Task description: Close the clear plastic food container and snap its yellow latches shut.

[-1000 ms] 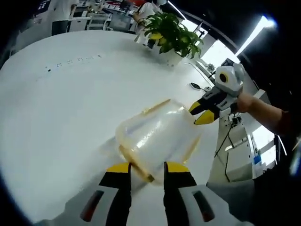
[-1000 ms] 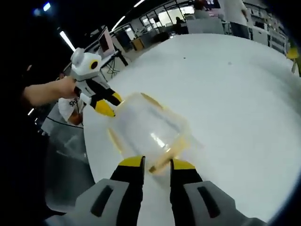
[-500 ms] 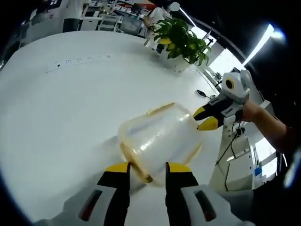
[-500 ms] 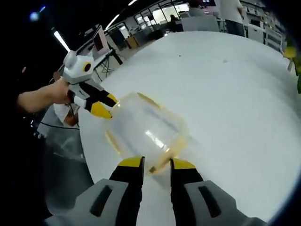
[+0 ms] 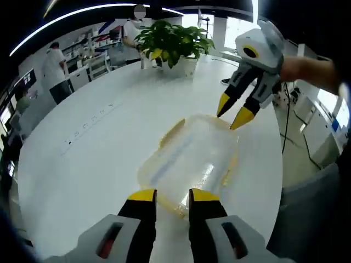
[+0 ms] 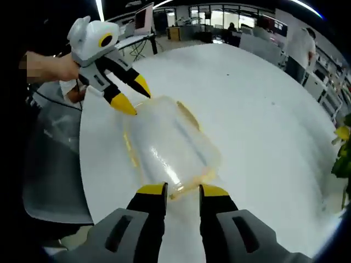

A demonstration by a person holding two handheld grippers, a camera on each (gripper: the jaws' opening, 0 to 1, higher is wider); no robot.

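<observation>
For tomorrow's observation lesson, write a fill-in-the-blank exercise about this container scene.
1. The clear container lies on a ____ table.
2. The container's latches are coloured ____.
3. Far across the table stands a potted ____ with green leaves.
4. In the left gripper view, the right gripper has its jaws ____ above the container's far end.

Missing words: white; yellow; plant; open

Motion blur smears the container (image 5: pixel 189 164), so its latches' state is unreadable.

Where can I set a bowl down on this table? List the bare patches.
Bare white table stretches from the clear container toward the potted plant, and past the container's far side in the right gripper view. Crowded: both container ends, where the left gripper and right gripper sit.
</observation>
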